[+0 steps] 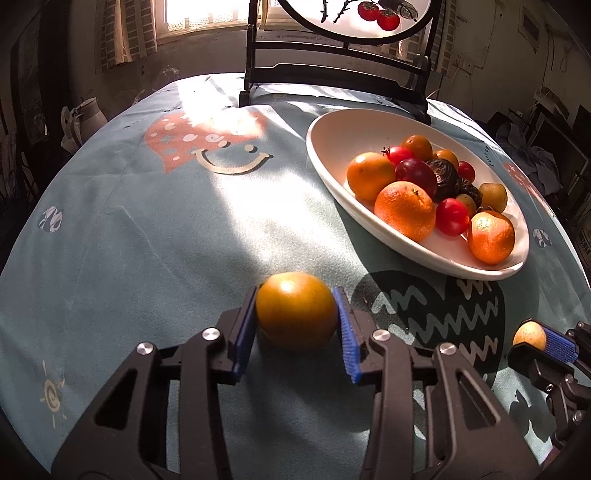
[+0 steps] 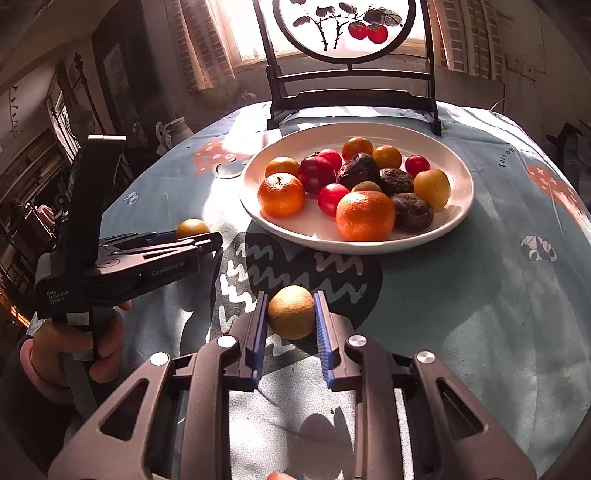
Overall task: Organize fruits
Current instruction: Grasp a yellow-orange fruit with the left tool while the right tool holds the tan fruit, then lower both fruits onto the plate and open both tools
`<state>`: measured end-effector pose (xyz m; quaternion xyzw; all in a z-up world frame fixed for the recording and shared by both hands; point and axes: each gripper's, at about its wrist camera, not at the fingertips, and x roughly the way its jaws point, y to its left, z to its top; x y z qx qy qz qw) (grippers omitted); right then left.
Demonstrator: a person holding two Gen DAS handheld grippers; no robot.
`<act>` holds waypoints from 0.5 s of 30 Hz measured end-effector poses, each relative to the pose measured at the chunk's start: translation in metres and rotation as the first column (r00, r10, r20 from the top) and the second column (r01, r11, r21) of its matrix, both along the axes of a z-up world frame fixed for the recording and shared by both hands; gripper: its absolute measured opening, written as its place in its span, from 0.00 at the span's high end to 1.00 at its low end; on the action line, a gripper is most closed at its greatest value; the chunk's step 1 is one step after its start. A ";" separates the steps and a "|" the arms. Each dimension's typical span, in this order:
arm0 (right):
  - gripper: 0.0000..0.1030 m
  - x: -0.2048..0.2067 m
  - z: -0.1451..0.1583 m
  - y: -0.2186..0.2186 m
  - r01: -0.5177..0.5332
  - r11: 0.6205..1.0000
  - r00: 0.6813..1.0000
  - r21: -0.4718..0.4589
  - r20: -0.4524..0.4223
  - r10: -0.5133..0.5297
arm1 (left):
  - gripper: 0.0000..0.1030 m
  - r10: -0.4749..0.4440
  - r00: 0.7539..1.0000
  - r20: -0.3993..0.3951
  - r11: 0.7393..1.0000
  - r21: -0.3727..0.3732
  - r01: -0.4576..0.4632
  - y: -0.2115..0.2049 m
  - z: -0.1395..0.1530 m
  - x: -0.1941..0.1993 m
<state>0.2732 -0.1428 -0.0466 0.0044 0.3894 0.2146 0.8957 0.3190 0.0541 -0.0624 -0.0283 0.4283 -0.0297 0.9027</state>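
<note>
Most fruit already sits in the white plate point(image 2: 458, 218), upper centre of the right view. Two remain on the surface: a greenish-orange fruit point(image 1: 296, 309) clamped in the left gripper point(image 1: 297, 325) jaws, a yellowish fruit point(image 2: 291, 312) clamped in the right gripper point(image 2: 290, 332) jaws.

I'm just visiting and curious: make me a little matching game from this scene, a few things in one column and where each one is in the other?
Things:
1. amber fruit
2. pale yellow fruit
3. dark red plum
4. round painted screen

Places:
A. on the white plate
B. between the right tool pads
C. standing behind the plate
D. between the left tool pads

Pairs: 1-D, 2-B, 3-A, 4-C
</note>
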 end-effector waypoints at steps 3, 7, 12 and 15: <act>0.76 0.000 -0.002 0.001 0.001 1.000 1.000 -0.007 0.004 -0.001 | 0.61 0.013 1.000 0.002 1.000 -0.011 -0.013 -0.001 0.002 -0.010; 0.76 -0.002 -0.004 0.004 -0.014 1.000 1.000 -0.012 0.012 0.014 | 0.61 0.015 0.999 0.035 0.999 -0.035 -0.014 -0.009 0.011 -0.034; 0.76 -0.013 -0.004 0.005 -0.024 1.000 0.999 -0.008 0.023 0.024 | 0.61 -0.002 0.999 0.055 0.998 -0.057 0.006 -0.022 0.015 -0.062; 0.76 -0.023 0.000 -0.001 -0.016 1.000 0.999 0.004 0.042 0.016 | 0.61 -0.012 0.998 0.054 0.998 -0.068 0.015 -0.026 0.017 -0.072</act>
